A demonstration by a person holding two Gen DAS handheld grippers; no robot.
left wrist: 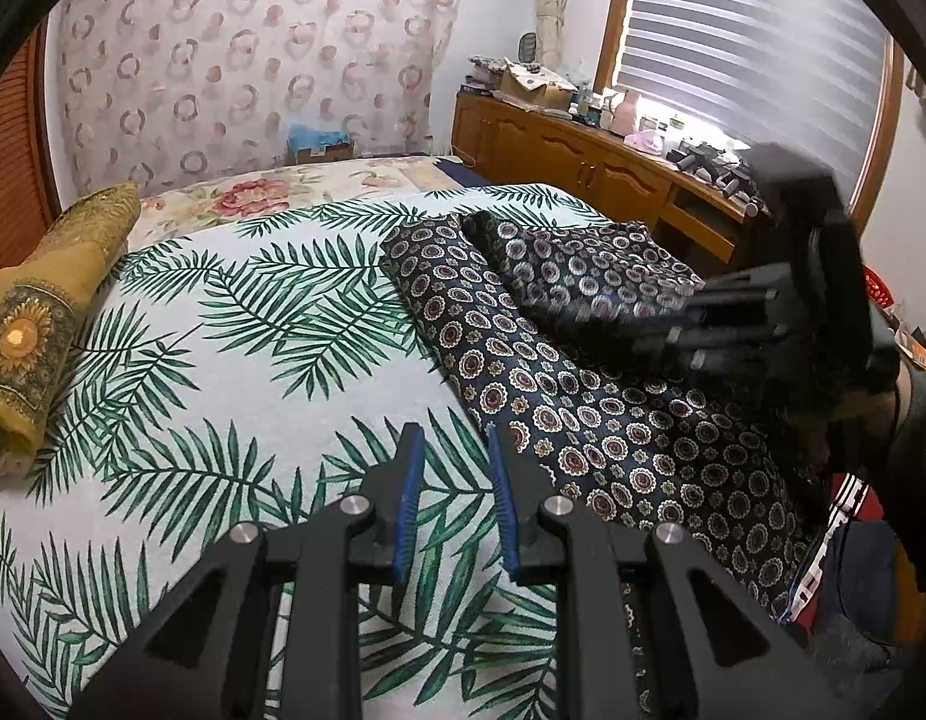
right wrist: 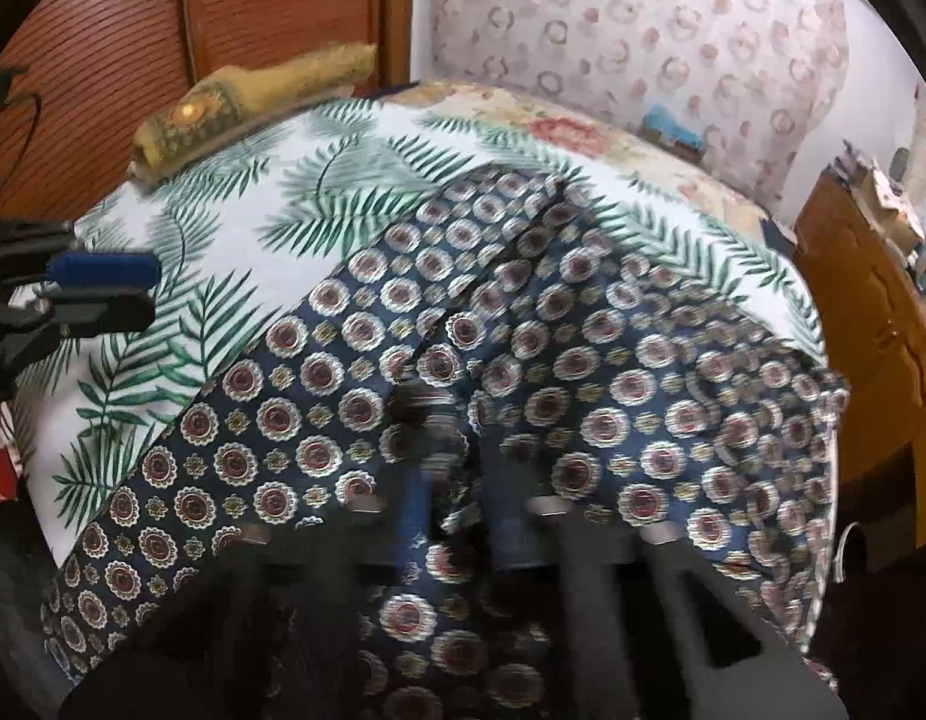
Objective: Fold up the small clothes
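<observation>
A navy garment (left wrist: 553,396) printed with round medallions lies on the right side of a bed with a palm-leaf sheet (left wrist: 223,330). Its far part is folded into two overlapping layers. My left gripper (left wrist: 457,480) hovers over the sheet just left of the garment's near edge. It is open by a narrow gap, with nothing between its blue pads. In the right wrist view, my right gripper (right wrist: 457,456) is blurred and pressed down into the garment (right wrist: 643,360), shut on a bunched fold of it. The left wrist view shows the right gripper (left wrist: 595,315) reaching in from the right.
A rolled yellow cloth (left wrist: 37,324) lies at the bed's far left edge. A wooden cabinet (left wrist: 583,156) with clutter on top runs along the right under a window with blinds. A gloved hand (left wrist: 907,420) holds the right gripper. My left gripper (right wrist: 121,288) shows at the right wrist view's left edge.
</observation>
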